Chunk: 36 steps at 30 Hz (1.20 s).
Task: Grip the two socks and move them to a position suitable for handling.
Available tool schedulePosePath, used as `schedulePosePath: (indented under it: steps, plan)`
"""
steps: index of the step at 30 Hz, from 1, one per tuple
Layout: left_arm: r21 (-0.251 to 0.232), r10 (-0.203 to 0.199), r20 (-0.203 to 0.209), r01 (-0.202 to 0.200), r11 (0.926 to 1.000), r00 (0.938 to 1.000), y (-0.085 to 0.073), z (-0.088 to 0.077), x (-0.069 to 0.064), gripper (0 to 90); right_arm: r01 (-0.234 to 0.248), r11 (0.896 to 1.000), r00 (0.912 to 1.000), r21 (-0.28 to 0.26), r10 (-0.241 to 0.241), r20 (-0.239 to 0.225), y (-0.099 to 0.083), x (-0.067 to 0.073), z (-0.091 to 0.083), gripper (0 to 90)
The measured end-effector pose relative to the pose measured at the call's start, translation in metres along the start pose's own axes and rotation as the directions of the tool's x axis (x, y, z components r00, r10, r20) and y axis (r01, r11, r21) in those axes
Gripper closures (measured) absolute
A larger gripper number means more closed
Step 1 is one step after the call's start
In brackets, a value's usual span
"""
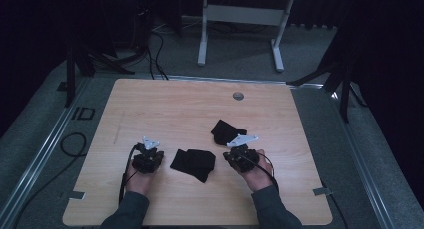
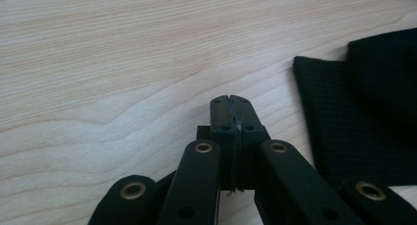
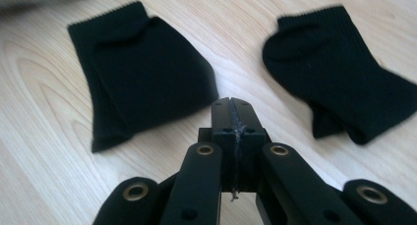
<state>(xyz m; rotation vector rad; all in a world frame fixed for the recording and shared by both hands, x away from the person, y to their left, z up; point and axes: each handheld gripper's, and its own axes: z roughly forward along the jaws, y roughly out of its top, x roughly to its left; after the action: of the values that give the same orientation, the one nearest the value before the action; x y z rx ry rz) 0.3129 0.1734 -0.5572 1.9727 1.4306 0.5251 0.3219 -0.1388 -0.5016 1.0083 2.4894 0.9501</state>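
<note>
Dim recording lab, wooden table (image 1: 165, 104), black tripod stands (image 1: 75, 64), floor cables (image 1: 157, 54), grey carpet (image 1: 240, 49)

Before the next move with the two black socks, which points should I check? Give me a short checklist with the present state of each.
1. Left tool holds nothing, jaws shut: ok.
2. Right tool holds nothing, jaws shut: ok.
3. Jaws open for a pick: not ok, both shut.
4. Folded sock lies flat between the tools: ok.
5. Second sock lies apart from the folded one: ok.
6. Table around the socks is bare: ok.
</note>
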Motion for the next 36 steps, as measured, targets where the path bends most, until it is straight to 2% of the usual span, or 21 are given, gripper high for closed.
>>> schedulePosePath:
  steps: [4,9,12,16,22,25,27,32,36]
  plan:
    - [-0.018,-0.006,0.027,0.006,0.9998,0.9996,0.000,-0.003,-0.001,90.0,0.017,1.000,0.9997,-0.007,-0.017,-0.016,0.010,0.007,0.003,89.9]
    - [-0.036,0.025,0.043,-0.023,0.9991,0.9988,0.000,-0.008,-0.002,90.0,0.027,1.000,0.9990,-0.014,-0.028,-0.034,0.018,0.014,0.007,89.9]
    - [-0.043,0.027,0.062,-0.024,0.9988,0.9977,0.000,-0.011,-0.003,90.0,0.036,0.999,0.9981,-0.018,-0.037,-0.049,0.023,0.020,0.009,89.6]
    - [-0.067,0.055,0.088,-0.050,0.9965,0.9945,0.000,-0.015,-0.008,90.0,0.046,0.999,0.9967,-0.028,-0.048,-0.065,0.029,0.028,0.013,88.9]
    - [-0.058,0.093,0.120,-0.086,0.9946,0.9884,-0.001,-0.016,-0.014,90.0,0.067,0.997,0.9936,-0.027,-0.070,-0.090,0.036,0.041,0.022,87.8]
    - [-0.060,0.090,0.145,-0.082,0.9948,0.9853,-0.001,-0.016,-0.017,90.0,0.076,0.997,0.9923,-0.011,-0.077,-0.097,0.035,0.046,0.029,87.8]
    - [-0.064,0.081,0.188,-0.070,0.9955,0.9789,-0.001,-0.016,-0.020,90.0,0.074,0.997,0.9922,0.002,-0.074,-0.100,0.033,0.047,0.035,87.8]
    - [-0.051,0.146,0.204,-0.139,0.9890,0.9680,-0.002,-0.012,-0.038,89.8,0.068,0.997,0.9926,0.025,-0.065,-0.102,0.024,0.047,0.043,87.4]
    - [-0.001,0.181,0.174,-0.184,0.9830,0.9679,-0.004,-0.002,-0.046,89.9,0.074,0.996,0.9940,0.054,-0.069,-0.085,0.017,0.047,0.049,86.3]
